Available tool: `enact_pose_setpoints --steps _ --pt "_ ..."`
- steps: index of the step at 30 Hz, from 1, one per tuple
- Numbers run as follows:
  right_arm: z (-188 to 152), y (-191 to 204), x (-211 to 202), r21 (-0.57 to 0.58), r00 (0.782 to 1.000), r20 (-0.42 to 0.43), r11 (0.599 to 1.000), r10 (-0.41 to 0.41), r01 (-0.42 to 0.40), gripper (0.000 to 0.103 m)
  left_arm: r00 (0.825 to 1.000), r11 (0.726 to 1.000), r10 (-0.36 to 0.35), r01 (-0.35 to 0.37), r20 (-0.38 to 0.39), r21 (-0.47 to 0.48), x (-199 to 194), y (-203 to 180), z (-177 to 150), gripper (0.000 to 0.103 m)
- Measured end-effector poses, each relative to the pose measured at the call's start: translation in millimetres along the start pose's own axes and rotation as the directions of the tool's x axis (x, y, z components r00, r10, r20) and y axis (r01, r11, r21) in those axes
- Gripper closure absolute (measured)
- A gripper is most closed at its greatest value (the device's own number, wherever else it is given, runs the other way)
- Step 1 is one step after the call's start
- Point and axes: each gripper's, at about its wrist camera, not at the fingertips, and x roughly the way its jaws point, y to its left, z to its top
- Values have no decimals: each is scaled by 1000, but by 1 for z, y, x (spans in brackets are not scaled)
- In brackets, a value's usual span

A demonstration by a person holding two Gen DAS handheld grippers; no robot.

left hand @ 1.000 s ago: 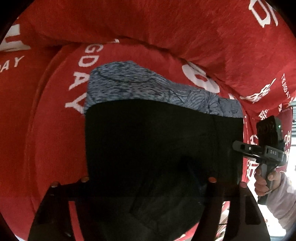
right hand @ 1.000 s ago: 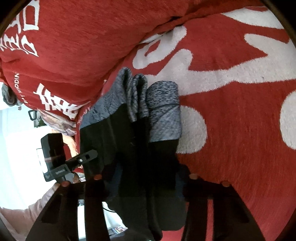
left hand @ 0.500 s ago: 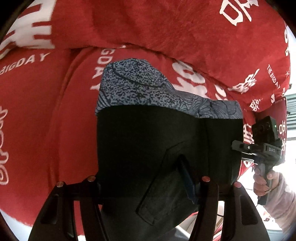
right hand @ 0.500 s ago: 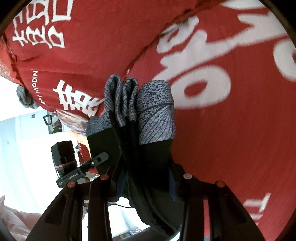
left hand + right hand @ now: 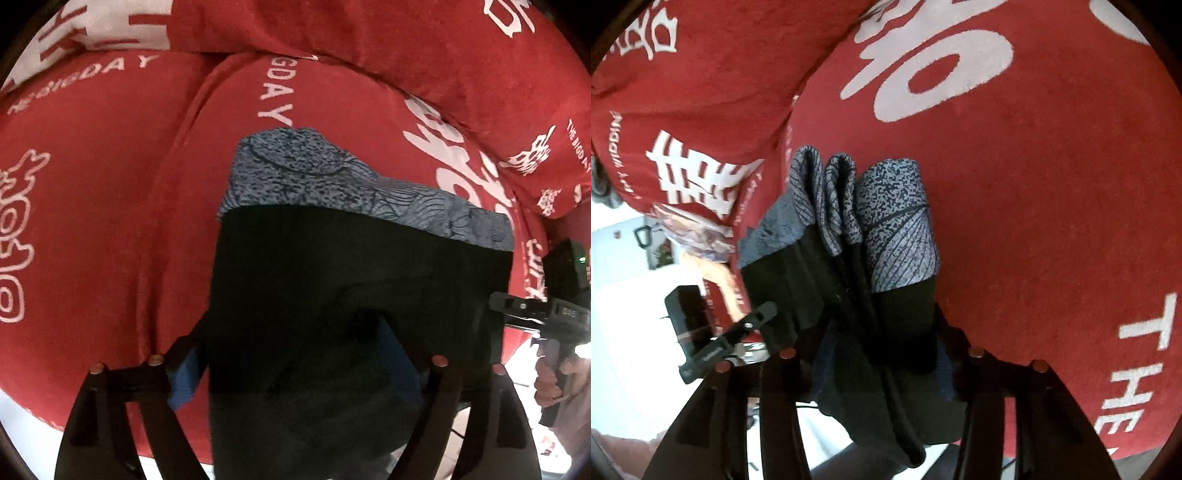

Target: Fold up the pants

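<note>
**Folded pants held over the red cover**

We see the pants as a folded black bundle with a grey patterned band along its far edge, hanging above the red cover and reaching towards it. From the right wrist the pants show several stacked layers, the grey folds bunched side by side at the far end.

Our left gripper has its fingers spread wide, one on each side of the bundle; the black cloth fills the gap and hides the tips, so we cannot tell how firmly it is gripped. Our right gripper stands the same way, jaws wide with the folded layers between them, cloth draping down past the fingers.

Each camera catches the other tool at the bundle's edge: the right gripper at the right rim of the left view, the left gripper at the lower left of the right view.

The cover carries white lettering and characters, and a cushion in the same red print lies behind.
</note>
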Motion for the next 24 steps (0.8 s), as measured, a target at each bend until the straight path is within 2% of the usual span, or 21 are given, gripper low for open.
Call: enact_pose_setpoints --steps 5,7,10,20,24 --pt "-8 18 -3 -7 990 44 991 -131 131 39 996 996 87 -86 32 -13 -19 5 -10 16" --pt "-12 23 -7 -3 981 61 982 -187 187 34 991 992 127 -127 34 5 -26 6 -16 16" --pt "-24 27 -14 -10 964 80 967 -253 254 32 984 983 177 -178 35 36 -36 3 -29 16" --pt "-71 48 -35 23 942 123 950 -312 312 21 973 970 231 -231 19 78 -66 -27 -67 16" --pt "-87 63 -44 18 920 152 931 -362 364 18 972 967 233 -234 18 105 -81 -37 -78 16"
